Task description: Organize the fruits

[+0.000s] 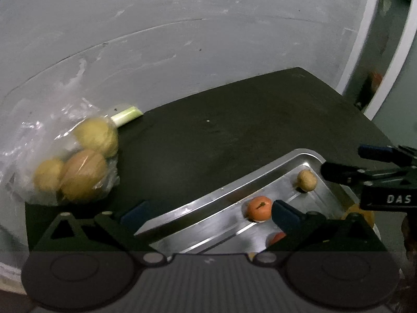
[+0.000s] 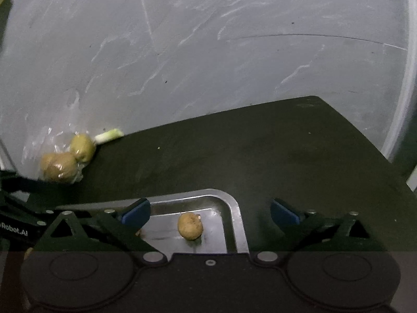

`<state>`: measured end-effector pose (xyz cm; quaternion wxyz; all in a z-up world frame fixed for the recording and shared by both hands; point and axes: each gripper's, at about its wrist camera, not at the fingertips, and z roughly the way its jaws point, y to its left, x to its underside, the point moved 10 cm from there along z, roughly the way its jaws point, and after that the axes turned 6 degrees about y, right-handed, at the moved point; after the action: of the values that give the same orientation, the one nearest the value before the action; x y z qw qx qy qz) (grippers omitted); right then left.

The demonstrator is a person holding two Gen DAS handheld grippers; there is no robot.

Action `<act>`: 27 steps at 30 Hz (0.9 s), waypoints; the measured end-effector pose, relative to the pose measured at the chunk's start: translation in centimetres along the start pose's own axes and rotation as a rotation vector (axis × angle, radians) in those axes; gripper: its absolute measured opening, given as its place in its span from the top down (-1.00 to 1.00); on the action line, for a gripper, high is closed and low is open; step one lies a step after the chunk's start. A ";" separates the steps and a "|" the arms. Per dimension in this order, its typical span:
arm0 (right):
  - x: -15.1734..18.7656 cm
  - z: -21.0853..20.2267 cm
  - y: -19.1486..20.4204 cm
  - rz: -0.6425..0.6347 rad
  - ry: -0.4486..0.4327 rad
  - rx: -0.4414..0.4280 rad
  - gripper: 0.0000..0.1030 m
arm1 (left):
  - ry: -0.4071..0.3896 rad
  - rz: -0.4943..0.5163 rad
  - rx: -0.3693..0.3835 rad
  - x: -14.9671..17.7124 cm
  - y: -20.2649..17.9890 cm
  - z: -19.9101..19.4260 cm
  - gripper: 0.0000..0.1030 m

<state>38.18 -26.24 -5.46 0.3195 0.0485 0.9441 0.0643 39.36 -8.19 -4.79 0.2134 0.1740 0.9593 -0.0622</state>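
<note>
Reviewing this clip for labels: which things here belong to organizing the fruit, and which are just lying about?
Part of the job:
- metal tray
- small brown fruit on the tray
- orange fruit on the tray
- clear bag of yellowish fruit on the black table
- left gripper and right gripper, both open

Lying about:
- pale green stalk behind the bag

I seem to be in a bare workroom. A scuffed grey wall (image 2: 208,52) rises behind my black table (image 2: 260,156)

Far left of the left jaws, the bagged fruit (image 1: 78,167) is motion-blurred. Behind the right-hand jaw, a reddish fruit (image 1: 277,237) is mostly hidden; another orange one (image 1: 365,212) is barely visible.
</note>
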 end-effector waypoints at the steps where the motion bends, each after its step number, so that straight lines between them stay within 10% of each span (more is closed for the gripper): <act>1: 0.0 -0.3 0.0 0.007 -0.008 0.011 -0.97 | 0.000 -0.011 -0.011 0.1 0.2 -0.1 -0.99; 27: 0.1 -4.0 1.4 0.028 -0.076 0.133 -0.98 | -0.076 -0.174 -0.027 1.8 2.9 -3.5 -0.99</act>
<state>35.76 -25.18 -2.16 0.3500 0.0854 0.9328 0.0043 37.51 -4.25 -2.57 0.2460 0.0846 0.9627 -0.0742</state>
